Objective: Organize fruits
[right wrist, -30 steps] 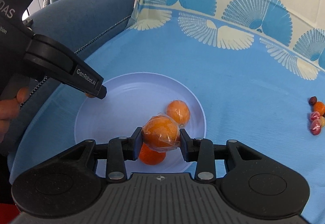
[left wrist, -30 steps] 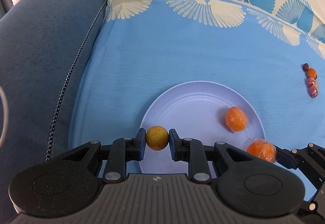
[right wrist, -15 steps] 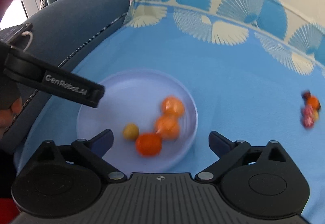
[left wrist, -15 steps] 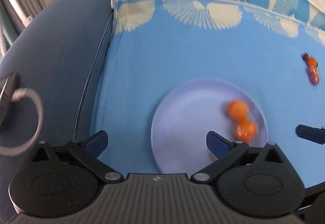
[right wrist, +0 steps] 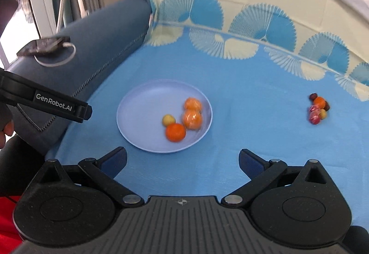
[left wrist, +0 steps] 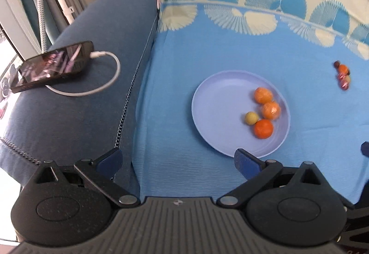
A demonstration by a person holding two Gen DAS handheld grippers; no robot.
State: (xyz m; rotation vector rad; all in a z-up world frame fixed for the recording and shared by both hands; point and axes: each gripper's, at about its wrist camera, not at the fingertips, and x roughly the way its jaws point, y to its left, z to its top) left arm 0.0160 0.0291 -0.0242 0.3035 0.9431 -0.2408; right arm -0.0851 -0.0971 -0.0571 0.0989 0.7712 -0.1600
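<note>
A pale blue plate point(left wrist: 214, 101) point(right wrist: 138, 111) lies on the blue cloth. On it sit a bare orange point(left wrist: 263, 128) point(right wrist: 175, 132), two plastic-wrapped oranges point(left wrist: 271, 110) point(right wrist: 192, 119) and a small yellow fruit point(left wrist: 251, 118) point(right wrist: 168, 120). My left gripper point(left wrist: 177, 159) is open and empty, raised near the plate's near-left side. My right gripper point(right wrist: 183, 158) is open and empty, raised just short of the plate's near edge. A small pile of fruits point(left wrist: 343, 74) point(right wrist: 317, 109) lies on the cloth to the right.
A dark blue cushion point(left wrist: 80, 111) runs along the left. A phone point(left wrist: 53, 65) with a white charging cable point(left wrist: 108, 83) rests on it. The left gripper's finger point(right wrist: 46, 101) shows at the left of the right wrist view. The cloth has a fan pattern point(right wrist: 260, 23) at the back.
Both grippers opened and dropped their fruit onto the plate: the left the yellow fruit, the right a wrapped orange. Both then pulled back and up from the plate.
</note>
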